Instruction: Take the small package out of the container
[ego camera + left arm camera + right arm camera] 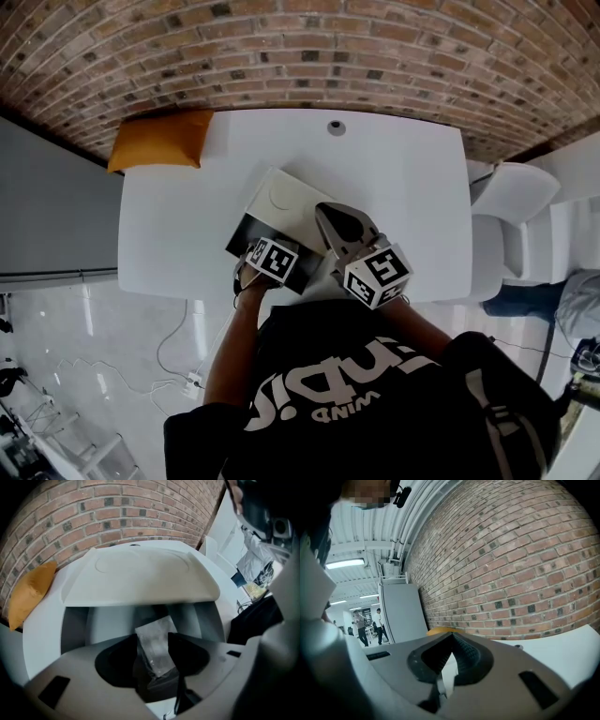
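A small package [157, 651] of clear film stands on end inside the open container [75, 630], leaning a little against the grey inner wall; no print on the wrapper can be made out. The left gripper [153, 638] points steeply down into the box with its jaws spread wide, one dark pad on either side of the package and no squeeze on the film to be seen. The container's white lid [140, 576] is tipped up and back behind the package, a faint round embossing on its face; nothing else in the box can be made out.

From the head view the container shows as a black base with that pale lid raised on its far side, set near the front edge of a white table [403, 187]. The right gripper [451, 637] hangs just to the right of the box, close to level, its ribbed jaws meeting at the tips with nothing between them. Each gripper carries a cube of black-and-white square markers [378, 275]. An orange cushion [159, 141] lies on the table's far left corner; a small round fitting [336, 127] sits at the far edge; a brick wall [300, 47] rises behind; a white chair [516, 202] stands at the right. The person's black T-shirt [347, 394] bears large white lettering, upside down here and not readable with confidence. White cables [178, 356] trail over the pale floor at the left.
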`<action>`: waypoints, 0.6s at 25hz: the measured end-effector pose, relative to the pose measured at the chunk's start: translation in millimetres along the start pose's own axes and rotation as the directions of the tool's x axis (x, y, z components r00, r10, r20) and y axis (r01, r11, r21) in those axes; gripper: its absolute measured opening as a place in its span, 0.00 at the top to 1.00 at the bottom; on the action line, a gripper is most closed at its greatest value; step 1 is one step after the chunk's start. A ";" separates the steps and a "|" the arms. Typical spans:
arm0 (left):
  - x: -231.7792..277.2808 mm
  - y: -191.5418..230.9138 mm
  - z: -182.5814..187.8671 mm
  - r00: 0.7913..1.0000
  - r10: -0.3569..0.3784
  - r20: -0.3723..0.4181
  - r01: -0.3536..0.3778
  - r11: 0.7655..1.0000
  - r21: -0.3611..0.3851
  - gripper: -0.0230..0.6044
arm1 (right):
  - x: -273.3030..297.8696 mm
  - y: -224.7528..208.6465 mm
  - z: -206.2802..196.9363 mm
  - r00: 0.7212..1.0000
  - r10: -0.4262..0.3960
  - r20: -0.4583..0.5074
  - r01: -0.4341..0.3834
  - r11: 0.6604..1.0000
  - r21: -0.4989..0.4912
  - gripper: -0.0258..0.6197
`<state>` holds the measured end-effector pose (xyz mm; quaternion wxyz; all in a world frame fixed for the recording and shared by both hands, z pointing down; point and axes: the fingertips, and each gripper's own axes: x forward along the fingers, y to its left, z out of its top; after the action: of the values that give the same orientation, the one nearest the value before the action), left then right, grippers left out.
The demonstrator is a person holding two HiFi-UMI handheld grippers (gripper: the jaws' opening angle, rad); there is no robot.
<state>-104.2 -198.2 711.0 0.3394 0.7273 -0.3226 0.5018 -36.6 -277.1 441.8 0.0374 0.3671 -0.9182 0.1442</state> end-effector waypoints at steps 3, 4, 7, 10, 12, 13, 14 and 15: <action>4.4 -1.6 -6.6 0.998 0.035 -0.052 -0.031 0.997 0.065 0.63 | 2.9 -0.6 -0.3 1.000 0.003 0.001 -0.003 1.000 0.004 0.96; 5.3 -1.7 -7.0 0.997 0.043 -0.057 -0.039 0.996 0.076 0.63 | 3.4 -1.3 -0.3 1.000 0.004 0.001 -0.004 1.000 0.003 0.96; 4.5 -1.0 -4.8 0.999 0.029 -0.041 -0.028 0.999 0.045 0.63 | 3.4 -3.4 -1.3 1.000 0.006 -0.002 -0.006 1.000 0.003 0.96; 2.3 -0.6 -2.8 0.999 0.000 -0.032 0.000 1.000 0.005 0.63 | 3.6 -4.3 -2.5 1.000 0.008 -0.010 -0.008 1.000 0.004 0.96; 0.7 0.6 -2.2 0.999 0.003 -0.033 -0.003 1.000 0.007 0.63 | 3.9 -4.6 -2.5 1.000 0.009 -0.011 -0.009 1.000 0.003 0.96; -0.5 2.2 -2.2 0.999 0.012 -0.035 -0.012 1.000 0.016 0.63 | 4.1 -4.7 -2.3 1.000 0.009 -0.010 -0.009 1.000 0.004 0.96; -2.1 4.3 -2.2 0.999 0.022 -0.037 -0.021 0.999 0.025 0.63 | 4.4 -4.8 -2.2 1.000 0.009 -0.010 -0.009 1.000 0.004 0.96; -3.9 6.6 -2.2 0.999 0.029 -0.039 -0.028 0.999 0.030 0.63 | 4.7 -4.9 -2.2 1.000 0.009 -0.010 -0.009 1.000 0.004 0.96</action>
<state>-111.8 -199.6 709.0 0.3280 0.7175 -0.3187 0.5254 -36.7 -282.9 445.8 0.0405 0.3621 -0.9194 0.1482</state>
